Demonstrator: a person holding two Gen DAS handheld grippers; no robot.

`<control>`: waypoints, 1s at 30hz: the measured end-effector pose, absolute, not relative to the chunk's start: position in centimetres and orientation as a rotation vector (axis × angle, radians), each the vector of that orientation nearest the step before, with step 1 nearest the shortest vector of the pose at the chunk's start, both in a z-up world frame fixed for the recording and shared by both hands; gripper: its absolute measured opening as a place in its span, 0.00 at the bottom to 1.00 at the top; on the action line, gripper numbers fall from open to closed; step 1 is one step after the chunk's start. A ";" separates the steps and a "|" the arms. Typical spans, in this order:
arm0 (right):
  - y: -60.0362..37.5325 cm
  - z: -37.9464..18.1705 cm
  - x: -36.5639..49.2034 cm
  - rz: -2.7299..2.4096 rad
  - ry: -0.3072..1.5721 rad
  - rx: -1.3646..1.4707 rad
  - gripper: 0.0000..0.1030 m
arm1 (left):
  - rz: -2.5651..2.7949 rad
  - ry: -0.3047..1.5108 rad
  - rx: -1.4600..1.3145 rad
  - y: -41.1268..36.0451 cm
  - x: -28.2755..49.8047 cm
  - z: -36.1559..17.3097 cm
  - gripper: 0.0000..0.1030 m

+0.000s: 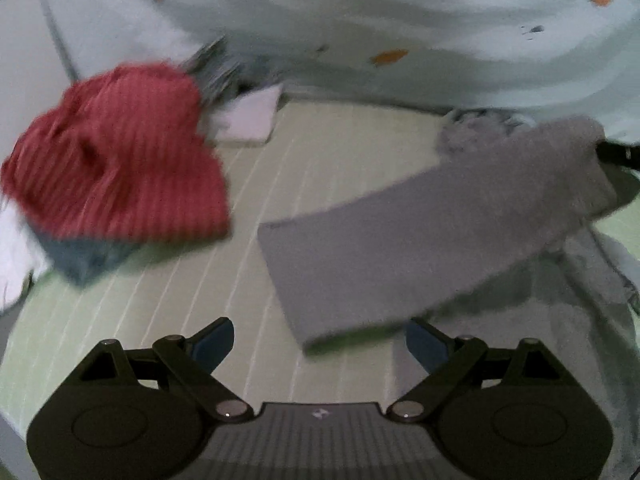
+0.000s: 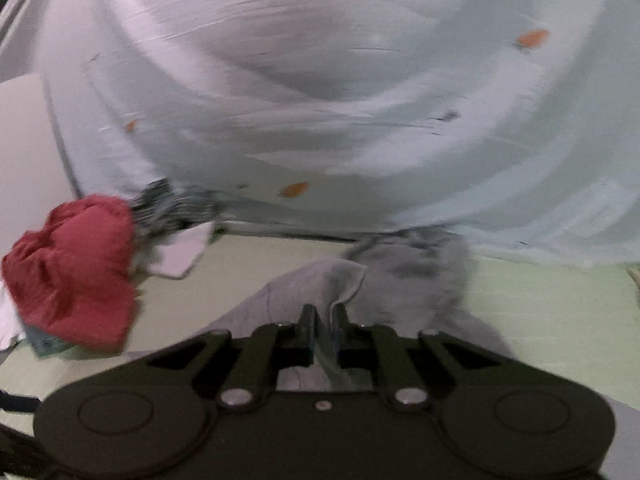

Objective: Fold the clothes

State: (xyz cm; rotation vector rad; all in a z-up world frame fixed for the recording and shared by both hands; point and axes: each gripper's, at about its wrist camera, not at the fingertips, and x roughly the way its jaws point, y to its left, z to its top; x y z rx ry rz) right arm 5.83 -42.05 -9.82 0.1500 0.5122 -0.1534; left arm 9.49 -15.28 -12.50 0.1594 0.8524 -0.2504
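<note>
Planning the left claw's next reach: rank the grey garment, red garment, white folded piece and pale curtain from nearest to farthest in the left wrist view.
1. grey garment, just ahead, right of the left claw.
2. red garment, left, mid-distance.
3. white folded piece, behind the red one, centre-left.
4. pale curtain, across the back.

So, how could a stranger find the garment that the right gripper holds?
Start at the pale green striped mat. The grey garment lies on its right side, pinched by the right gripper. It is plain grey, unlike the red ribbed garment opposite.
</note>
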 end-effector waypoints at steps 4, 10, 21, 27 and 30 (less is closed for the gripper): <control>-46.6 -10.9 4.9 -0.229 0.525 0.170 0.09 | -0.279 0.801 0.194 -17.7 10.9 -11.7 0.91; -52.1 -12.3 3.8 -0.349 0.500 0.232 0.09 | -0.338 0.814 0.216 -21.6 12.8 -12.6 0.91; -60.1 -13.9 0.2 -0.576 0.492 0.339 0.09 | -0.359 0.910 0.310 -24.5 14.2 -15.0 0.91; -63.4 -13.8 -2.5 -0.717 0.471 0.334 0.09 | -0.344 0.936 0.326 -24.8 14.9 -15.4 0.91; -64.8 -14.2 -3.6 -0.782 0.492 0.305 0.09 | -0.338 0.942 0.339 -24.9 15.1 -15.6 0.91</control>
